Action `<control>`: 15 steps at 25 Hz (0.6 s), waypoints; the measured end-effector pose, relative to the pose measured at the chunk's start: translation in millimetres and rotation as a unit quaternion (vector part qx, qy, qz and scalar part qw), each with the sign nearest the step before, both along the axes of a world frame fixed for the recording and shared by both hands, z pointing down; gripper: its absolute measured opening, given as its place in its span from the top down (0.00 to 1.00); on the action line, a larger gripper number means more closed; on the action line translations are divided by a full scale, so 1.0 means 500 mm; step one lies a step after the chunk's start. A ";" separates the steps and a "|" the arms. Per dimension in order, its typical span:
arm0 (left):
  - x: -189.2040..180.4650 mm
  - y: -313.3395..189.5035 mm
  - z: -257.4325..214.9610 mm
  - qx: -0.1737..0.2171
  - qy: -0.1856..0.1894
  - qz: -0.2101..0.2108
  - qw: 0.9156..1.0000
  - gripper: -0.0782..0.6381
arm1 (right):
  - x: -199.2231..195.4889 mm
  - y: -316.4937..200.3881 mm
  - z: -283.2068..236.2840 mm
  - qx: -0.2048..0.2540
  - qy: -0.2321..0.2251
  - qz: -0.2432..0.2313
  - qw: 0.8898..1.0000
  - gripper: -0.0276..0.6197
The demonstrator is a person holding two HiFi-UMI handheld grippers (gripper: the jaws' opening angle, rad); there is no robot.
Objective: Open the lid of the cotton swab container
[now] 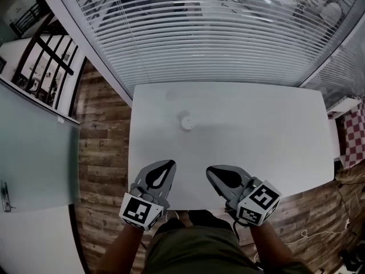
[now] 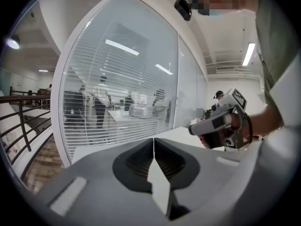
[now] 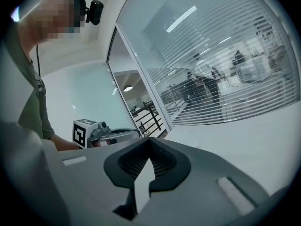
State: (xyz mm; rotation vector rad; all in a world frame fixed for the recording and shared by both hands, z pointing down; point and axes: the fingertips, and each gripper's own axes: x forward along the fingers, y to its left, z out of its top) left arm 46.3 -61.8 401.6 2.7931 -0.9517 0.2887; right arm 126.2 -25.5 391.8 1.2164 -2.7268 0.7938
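A small round white cotton swab container [image 1: 186,122] with its lid on stands on the white table [image 1: 274,130], left of the middle. My left gripper [image 1: 170,164] is shut and empty over the table's near edge, well short of the container. To its right, my right gripper [image 1: 210,170] is also shut on nothing. In the left gripper view the jaws meet at the left gripper [image 2: 154,141] tip, and the right gripper [image 2: 194,129] shows at the right. In the right gripper view the right gripper [image 3: 149,140] has its jaws together, and the container is out of sight.
A glass wall with white blinds [image 1: 217,33] runs along the table's far edge. Wooden floor [image 1: 102,147] lies left of the table, with a dark railing [image 1: 45,56] beyond. A red checked item [image 1: 355,136] sits off the table's right end.
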 end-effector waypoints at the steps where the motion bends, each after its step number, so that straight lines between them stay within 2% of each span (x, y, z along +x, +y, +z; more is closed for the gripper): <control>1: 0.005 -0.008 0.007 -0.001 -0.002 -0.003 1.000 0.88 | 0.005 -0.005 0.004 -0.002 -0.001 -0.002 1.000 0.94; 9: 0.010 -0.065 0.107 -0.008 -0.040 -0.010 0.999 0.84 | 0.024 -0.031 0.050 -0.029 -0.008 -0.019 0.999 0.94; 15: 0.014 -0.119 0.196 -0.016 -0.070 0.009 0.997 0.75 | 0.019 -0.038 0.103 -0.058 -0.011 -0.023 0.998 0.94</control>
